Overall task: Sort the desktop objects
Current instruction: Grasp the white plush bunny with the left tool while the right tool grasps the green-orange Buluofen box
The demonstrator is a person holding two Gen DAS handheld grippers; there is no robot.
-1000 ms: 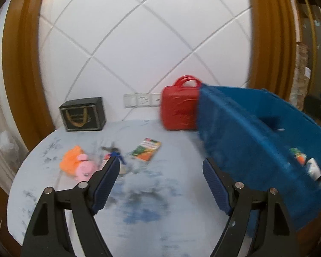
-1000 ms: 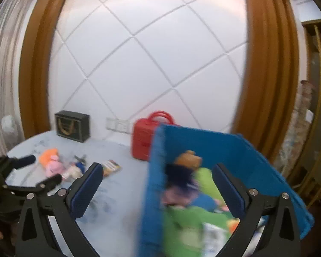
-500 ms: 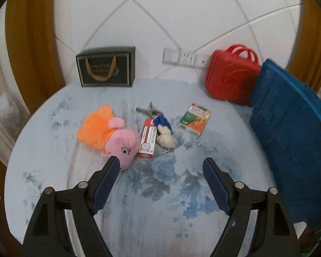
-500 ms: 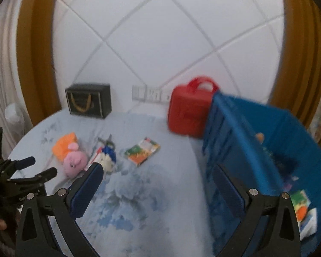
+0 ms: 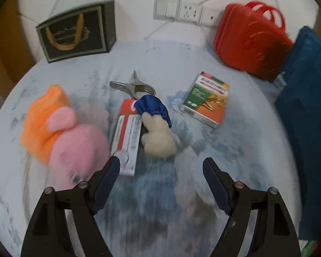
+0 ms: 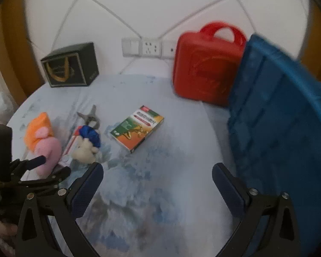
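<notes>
On the round table a pink and orange plush pig (image 5: 64, 137) (image 6: 43, 141), a red and white flat box (image 5: 128, 137) (image 6: 71, 146), a cream plush toy with a blue cap (image 5: 157, 128) (image 6: 87, 145), a metal clip (image 5: 132, 85) (image 6: 89, 116) and a green and orange box (image 5: 206, 101) (image 6: 138, 127) lie close together. My left gripper (image 5: 161, 168) is open and empty, just in front of the cream plush and flat box. My right gripper (image 6: 157, 174) is open and empty, nearer than the green box. The left gripper also shows in the right wrist view (image 6: 47, 171).
A blue bin (image 5: 308, 107) (image 6: 284, 128) stands at the table's right side. A red carry case (image 5: 250, 40) (image 6: 205, 68) and a black gift box (image 5: 77, 32) (image 6: 70, 66) stand at the back by the wall sockets (image 5: 177, 10).
Both grippers have swung down and left from the blue bin toward the table. The left gripper has come close to the plush toys and flat box. Both stay open.
</notes>
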